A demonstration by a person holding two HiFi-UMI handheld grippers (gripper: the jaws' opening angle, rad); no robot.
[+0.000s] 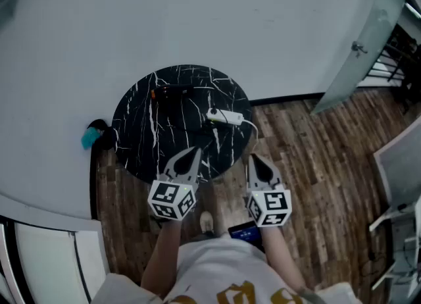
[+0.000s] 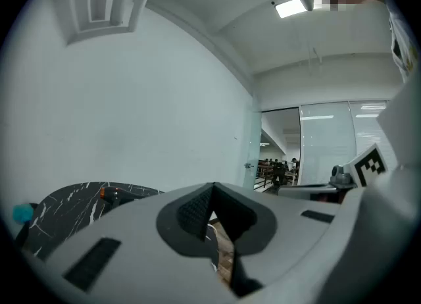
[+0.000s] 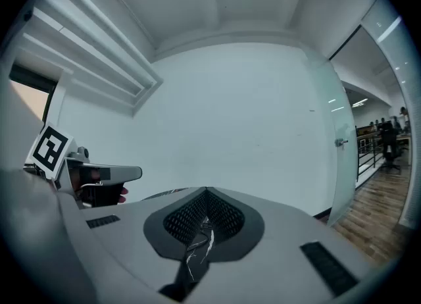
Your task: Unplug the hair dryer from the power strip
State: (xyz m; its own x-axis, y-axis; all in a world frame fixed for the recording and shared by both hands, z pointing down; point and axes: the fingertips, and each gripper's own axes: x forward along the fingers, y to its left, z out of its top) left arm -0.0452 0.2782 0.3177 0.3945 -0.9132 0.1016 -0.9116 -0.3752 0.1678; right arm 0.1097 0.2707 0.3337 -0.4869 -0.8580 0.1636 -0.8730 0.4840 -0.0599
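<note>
While we hold both grippers above the near edge of the round black marbled table (image 1: 135,139), neither one touches anything on it. The left gripper (image 1: 192,152) has its fingers pressed together with nothing between them, and the right gripper (image 1: 254,160) is in the same condition, its jaws closed and empty. We find the hair dryer (image 1: 172,91), dark with an orange detail, lying at the far side of the tabletop, well apart from both grippers. The white power strip (image 1: 223,116) lies on the right part of the tabletop, nearer to the right gripper, and its white cord (image 1: 252,127) runs off the right edge. We cannot tell whether the plug sits in the strip. A teal object (image 1: 88,140) lies just left of the table.
</note>
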